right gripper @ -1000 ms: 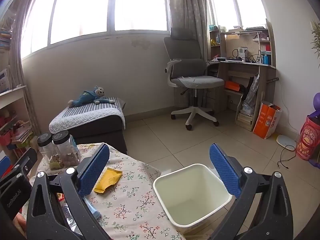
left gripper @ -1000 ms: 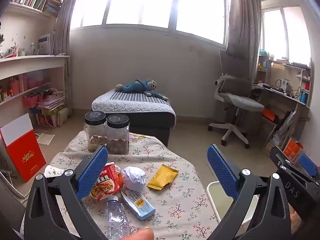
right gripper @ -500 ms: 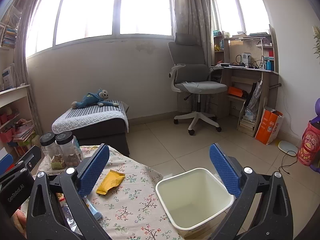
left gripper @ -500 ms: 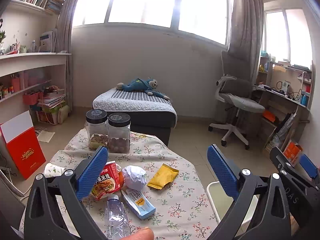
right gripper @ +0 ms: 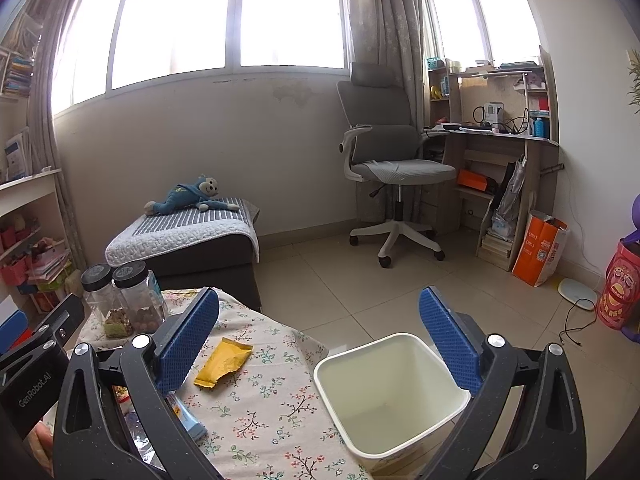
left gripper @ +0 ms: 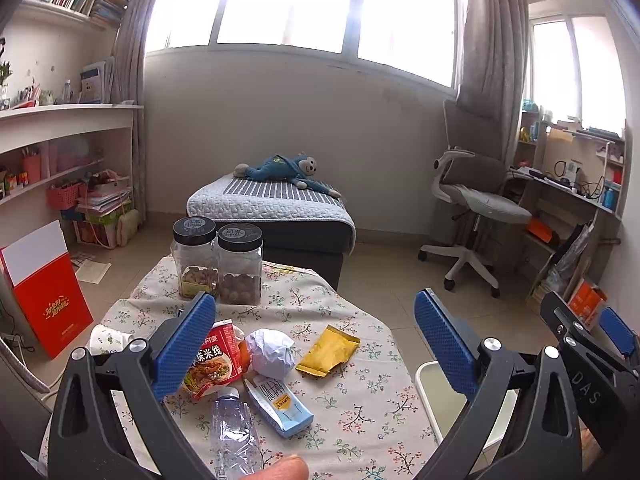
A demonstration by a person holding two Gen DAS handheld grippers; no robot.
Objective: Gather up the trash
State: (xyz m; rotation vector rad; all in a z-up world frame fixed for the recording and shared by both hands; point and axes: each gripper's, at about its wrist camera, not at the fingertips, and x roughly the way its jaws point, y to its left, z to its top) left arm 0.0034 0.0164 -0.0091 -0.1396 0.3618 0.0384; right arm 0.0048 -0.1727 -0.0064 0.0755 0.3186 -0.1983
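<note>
Trash lies on a floral-cloth table: a yellow wrapper, a crumpled white paper ball, a red noodle carton, a blue-white pouch, a clear plastic bottle and a paper cup lying on its side at the left edge. A cream bin stands empty beside the table's right side. My left gripper hangs open above the trash, holding nothing. My right gripper is open too, over the table edge and the bin.
Two black-lidded jars stand at the table's far end. Beyond are a low bed with a blue plush toy, an office chair, a desk and shelves. A red box sits on the floor at left.
Both views have risen and shifted slightly; the table items sit a little lower in frame. Both grippers stay open, and nothing on the table has moved.
</note>
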